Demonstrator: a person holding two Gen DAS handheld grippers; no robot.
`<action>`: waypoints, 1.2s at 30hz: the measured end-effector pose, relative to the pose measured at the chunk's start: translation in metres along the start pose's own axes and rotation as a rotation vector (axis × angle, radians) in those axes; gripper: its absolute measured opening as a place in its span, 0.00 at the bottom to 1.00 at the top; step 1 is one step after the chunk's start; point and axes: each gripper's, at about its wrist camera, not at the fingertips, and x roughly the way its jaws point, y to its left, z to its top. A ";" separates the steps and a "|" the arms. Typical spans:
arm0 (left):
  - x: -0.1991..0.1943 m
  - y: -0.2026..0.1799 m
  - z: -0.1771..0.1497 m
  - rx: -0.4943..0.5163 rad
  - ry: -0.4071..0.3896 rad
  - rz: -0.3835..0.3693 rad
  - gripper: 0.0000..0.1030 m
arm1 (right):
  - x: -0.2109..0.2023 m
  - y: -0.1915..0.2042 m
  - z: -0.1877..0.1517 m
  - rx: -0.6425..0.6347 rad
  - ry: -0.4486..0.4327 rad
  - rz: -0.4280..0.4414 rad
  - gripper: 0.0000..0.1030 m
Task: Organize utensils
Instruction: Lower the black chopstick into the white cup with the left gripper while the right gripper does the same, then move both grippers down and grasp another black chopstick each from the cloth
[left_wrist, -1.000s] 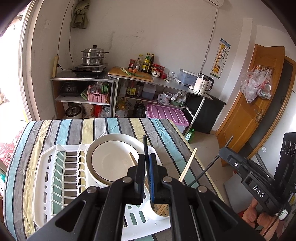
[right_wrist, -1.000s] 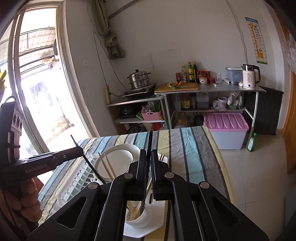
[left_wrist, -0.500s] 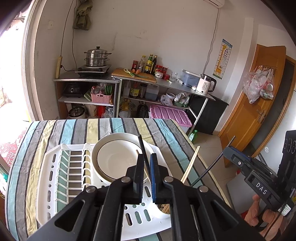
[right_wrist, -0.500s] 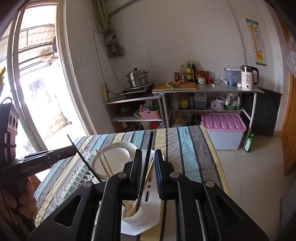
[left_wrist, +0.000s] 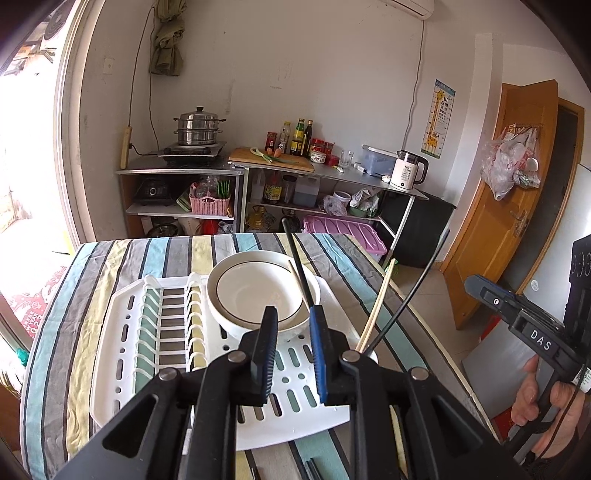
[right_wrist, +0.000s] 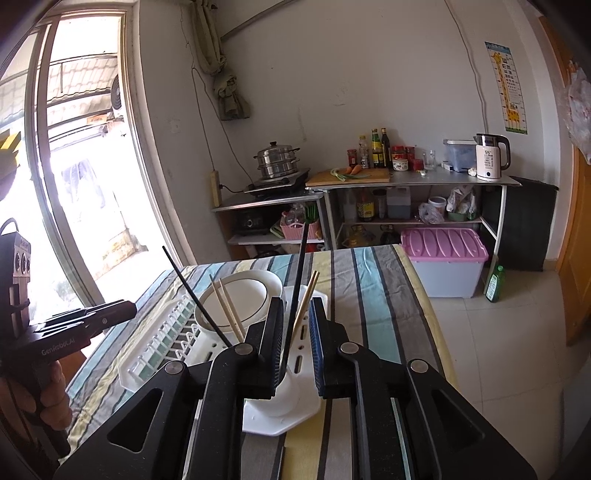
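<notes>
So right now both of my grippers are sitting over the striped tabletop (left_wrist: 122, 266) with the white drying rack (left_wrist: 122, 332) on it, and both sets of jaws are released, with a clear gap between the pads. The left gripper (left_wrist: 291, 343) has just been opening its jaws, and nothing is squeezed between them: the black chopstick (left_wrist: 297, 266) stands just past the inner edge of the blue pad on the right side, leaning up and to the left in front of the white bowl (left_wrist: 258, 291). From that camera I can't tell if it brushes the pad. Off to the right of those jaws a pale wooden chopstick (left_wrist: 376, 306) and another black chopstick (left_wrist: 417, 288) cross each other, poking up out of the holder, whose base is hidden behind the gripper body. The right gripper (right_wrist: 295, 343) has also been parting its jaws, though they've barely changed lately; between them I see a black chopstick (right_wrist: 297, 291) and a wooden chopstick (right_wrist: 306, 295) standing in the white utensil cup (right_wrist: 291, 395) at the rack's corner, loose in the gap, with neither pad pressing on them. More wooden chopsticks (right_wrist: 229, 310) and a black one lean against the bowl to the left. My left hand (right_wrist: 48, 398) shows at that frame's edge.
</notes>
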 end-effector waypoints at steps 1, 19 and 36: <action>-0.006 0.002 -0.007 0.000 -0.002 0.002 0.18 | -0.005 0.003 -0.006 -0.003 0.000 0.006 0.14; -0.042 0.021 -0.139 0.012 0.143 0.048 0.18 | -0.029 0.066 -0.117 -0.069 0.189 0.126 0.14; -0.007 0.024 -0.173 0.001 0.273 0.058 0.18 | 0.031 0.091 -0.168 -0.106 0.404 0.126 0.14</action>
